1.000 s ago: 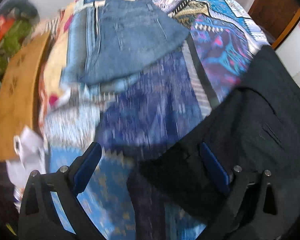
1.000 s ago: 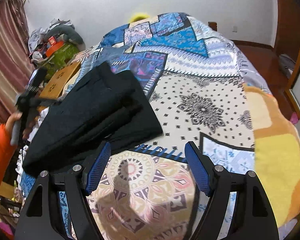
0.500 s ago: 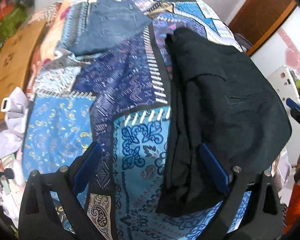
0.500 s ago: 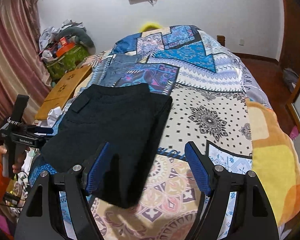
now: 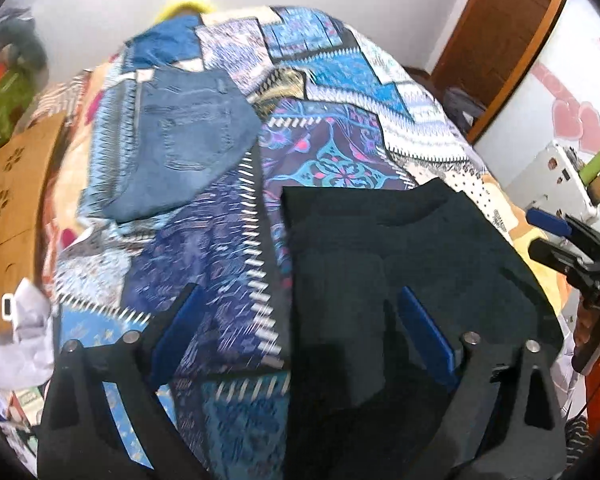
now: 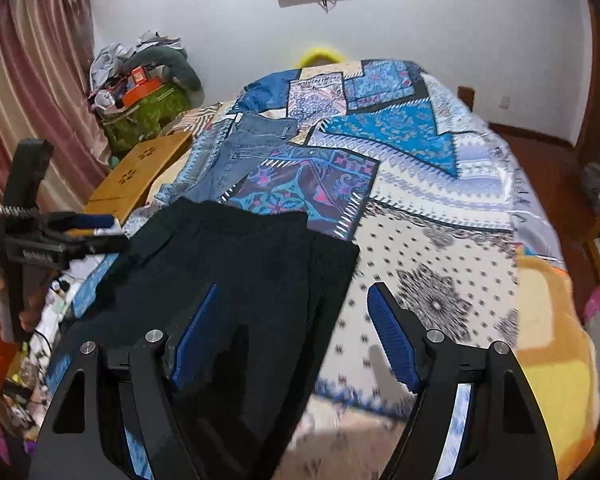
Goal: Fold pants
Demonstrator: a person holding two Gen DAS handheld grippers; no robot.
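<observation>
Left claw (image 5: 296,336): jaws spread and closing, nothing pinched; bedspread shows between them, and its right pad hangs over the near edge of the pants (image 5: 400,264). Right claw (image 6: 296,340): jaws spread and closing, empty; its left pad sits over the dark cloth, its right pad over the bedspread (image 6: 440,240).

Pants lie flat on the bed's near end as a folded dark block, top edge straight, right edge showing stacked layers in the right wrist view.

Handling, my guess: soft, limp, light, not fragile. Cloth will sag and slide apart if lifted by one layer. Best hold is a fold edge or corner, pinching all layers together, one claw at each end of the same edge, so the block turns over square.

Harder to read: dark fabric swallows seams, pockets and waistband; cannot tell which end is the waist. The near edge is cut off behind both claws, so the full length is unknown. Left wrist view is motion-blurred.

Further back: folded jeans (image 6: 240,152) lie well apart from the pants, toward the head of the bed. A wooden board (image 6: 140,168) sits off the bed's left side.
</observation>
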